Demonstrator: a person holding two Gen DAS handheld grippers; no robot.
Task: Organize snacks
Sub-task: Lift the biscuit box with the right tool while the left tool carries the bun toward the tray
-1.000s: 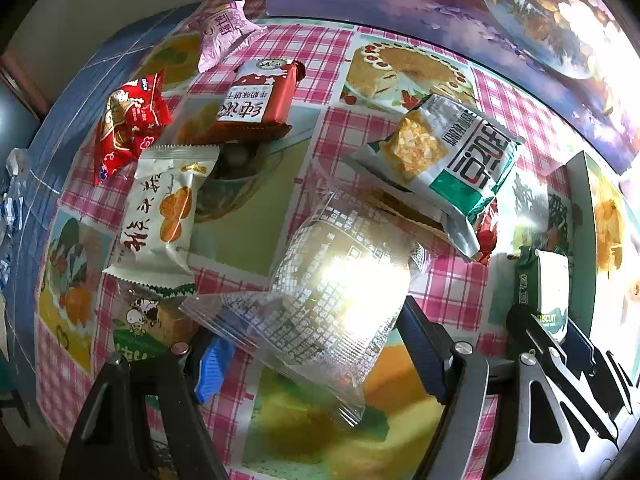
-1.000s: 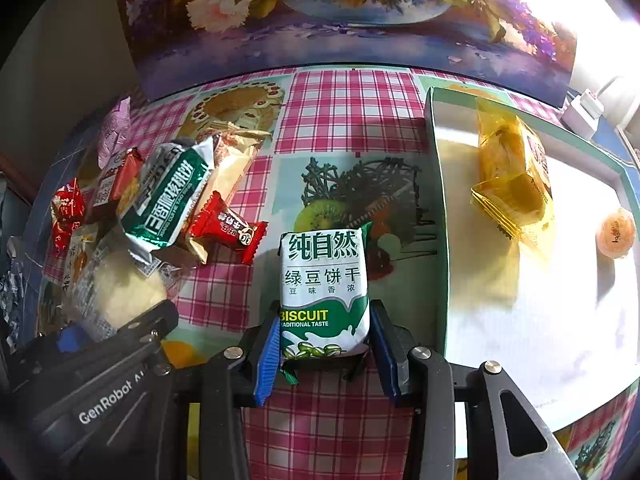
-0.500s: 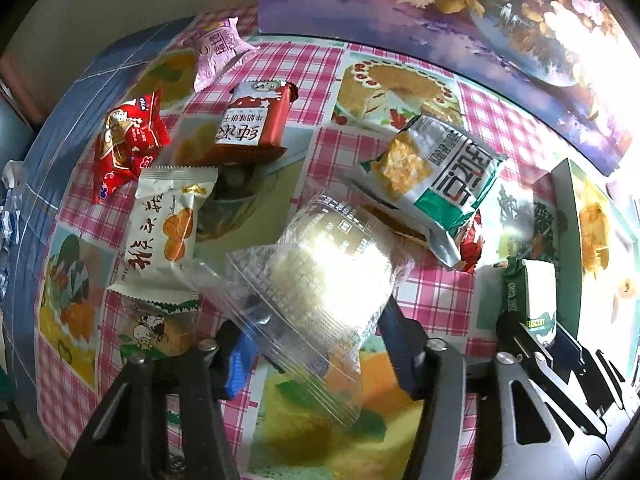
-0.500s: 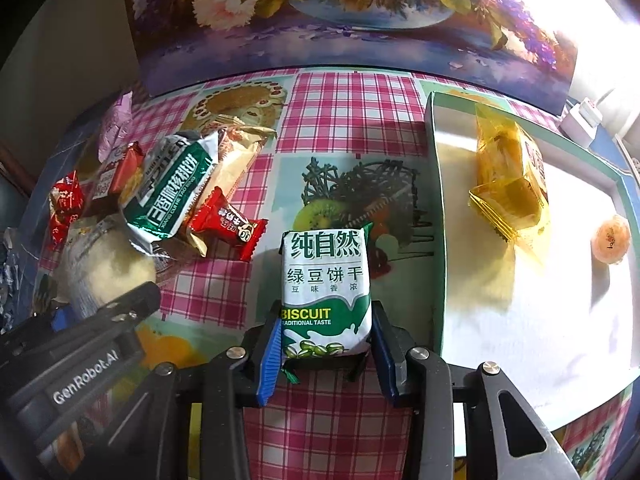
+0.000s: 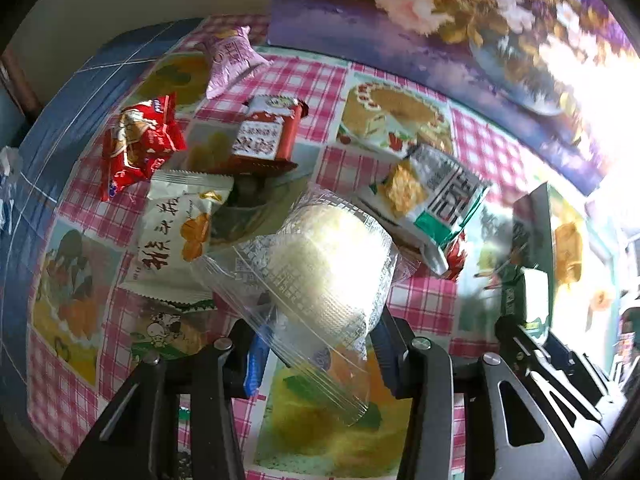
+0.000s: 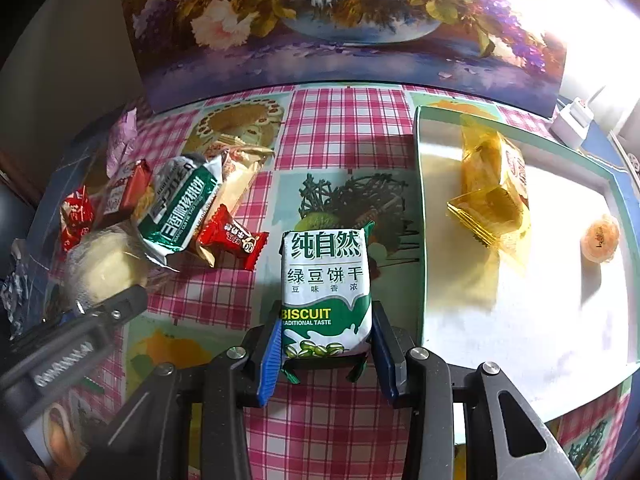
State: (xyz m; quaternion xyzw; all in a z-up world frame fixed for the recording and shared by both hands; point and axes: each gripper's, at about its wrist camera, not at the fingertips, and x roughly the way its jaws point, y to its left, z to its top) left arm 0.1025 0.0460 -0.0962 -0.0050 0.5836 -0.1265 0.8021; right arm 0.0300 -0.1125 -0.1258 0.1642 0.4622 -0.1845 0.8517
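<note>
My left gripper (image 5: 320, 350) is shut on a clear-wrapped pale cake (image 5: 324, 264), held above the checked tablecloth; it also shows in the right wrist view (image 6: 104, 268). My right gripper (image 6: 326, 354) is shut on a green-and-white biscuit pack (image 6: 326, 288), just left of the white tray (image 6: 520, 320). The tray holds a yellow packet (image 6: 492, 196) and a small orange sweet (image 6: 600, 240). Loose snacks lie on the cloth: a green-and-silver pack (image 5: 436, 196), a red pack (image 5: 140, 144), a brown-red pack (image 5: 268, 136), a white pack (image 5: 180, 228), a pink pack (image 5: 232, 60).
A small red candy (image 6: 232, 240) lies beside the green-and-silver pack (image 6: 180, 212). A flower painting (image 6: 340, 20) stands along the table's back edge. A white plug (image 6: 572, 120) sits behind the tray. The left gripper's body (image 6: 68, 352) is at the right view's lower left.
My left gripper has closed on the clear-wrapped cake and lifted it, tilting it. My right gripper, still holding the biscuit pack, has hardly moved.
</note>
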